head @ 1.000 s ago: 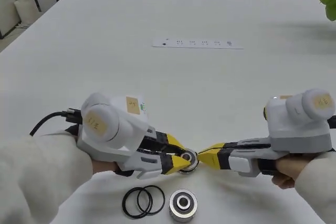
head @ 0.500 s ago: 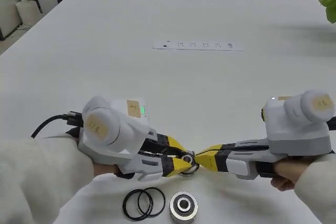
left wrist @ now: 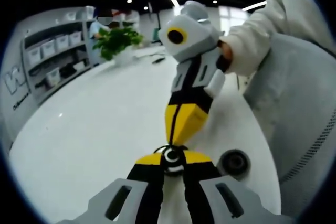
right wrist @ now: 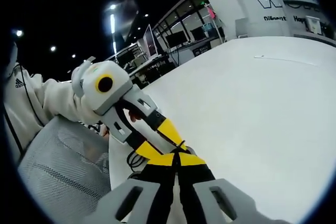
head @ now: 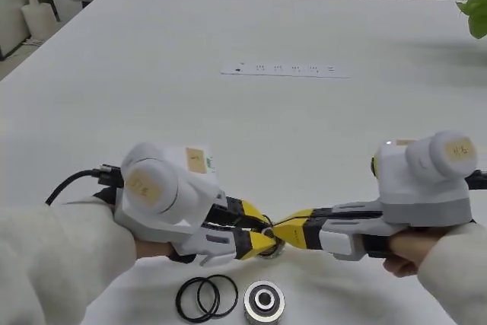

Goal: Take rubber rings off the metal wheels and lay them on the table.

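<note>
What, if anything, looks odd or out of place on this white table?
Nothing stands out. Two black rubber rings lie flat, overlapping, beside a silvery metal wheel; the left gripper holds another small wheel, the right gripper touching it.

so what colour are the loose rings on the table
The rubber rings are black; the head view shows them best.

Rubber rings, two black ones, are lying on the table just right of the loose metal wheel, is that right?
Not quite. In the head view the two black rubber rings lie on the table just left of the loose metal wheel, not right of it.
</note>
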### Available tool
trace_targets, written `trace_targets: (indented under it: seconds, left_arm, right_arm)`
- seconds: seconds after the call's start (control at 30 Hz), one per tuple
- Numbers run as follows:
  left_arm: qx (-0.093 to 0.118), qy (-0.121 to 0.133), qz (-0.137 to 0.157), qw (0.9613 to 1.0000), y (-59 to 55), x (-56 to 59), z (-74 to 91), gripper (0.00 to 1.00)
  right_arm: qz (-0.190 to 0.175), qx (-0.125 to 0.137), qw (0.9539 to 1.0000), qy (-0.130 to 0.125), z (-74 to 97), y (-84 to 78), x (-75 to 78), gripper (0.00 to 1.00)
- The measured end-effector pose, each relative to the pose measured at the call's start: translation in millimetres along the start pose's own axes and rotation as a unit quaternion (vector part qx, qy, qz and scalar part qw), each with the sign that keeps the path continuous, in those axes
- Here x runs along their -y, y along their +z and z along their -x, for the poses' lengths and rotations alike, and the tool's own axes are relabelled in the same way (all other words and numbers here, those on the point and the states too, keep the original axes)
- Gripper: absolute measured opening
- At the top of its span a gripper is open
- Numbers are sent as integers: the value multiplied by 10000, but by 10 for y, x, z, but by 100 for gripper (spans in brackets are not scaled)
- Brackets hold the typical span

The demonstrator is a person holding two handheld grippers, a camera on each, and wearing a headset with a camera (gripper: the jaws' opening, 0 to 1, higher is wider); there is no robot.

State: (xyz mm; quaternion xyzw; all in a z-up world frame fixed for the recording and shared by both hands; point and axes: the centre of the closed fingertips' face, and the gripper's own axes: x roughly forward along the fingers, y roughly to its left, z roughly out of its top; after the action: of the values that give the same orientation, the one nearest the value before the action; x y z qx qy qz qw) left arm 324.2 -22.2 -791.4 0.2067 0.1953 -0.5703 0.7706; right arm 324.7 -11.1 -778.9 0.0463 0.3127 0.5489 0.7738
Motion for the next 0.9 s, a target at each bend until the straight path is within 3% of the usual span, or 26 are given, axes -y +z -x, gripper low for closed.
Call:
trace_targets:
  seconds: [0.17,0.37,0.7,0.9]
  left_arm:
    - [-36,-130,42,9999,31,36,30,14]
    - [32,-300,-19,9995,95,139,158,23]
    - [112,-238,-133,9996,169,241,486,35]
    - [284,-28,-63,9996,252,190,656,41]
  right_arm:
    - [-19,25,10000,-28,33,31,6,0]
    - [-1,100,9999,-56,92,87,-3,0]
    - [41,179,9998,-40,159,175,-51,0]
    - [79,172,9998,55,150,215,-121,0]
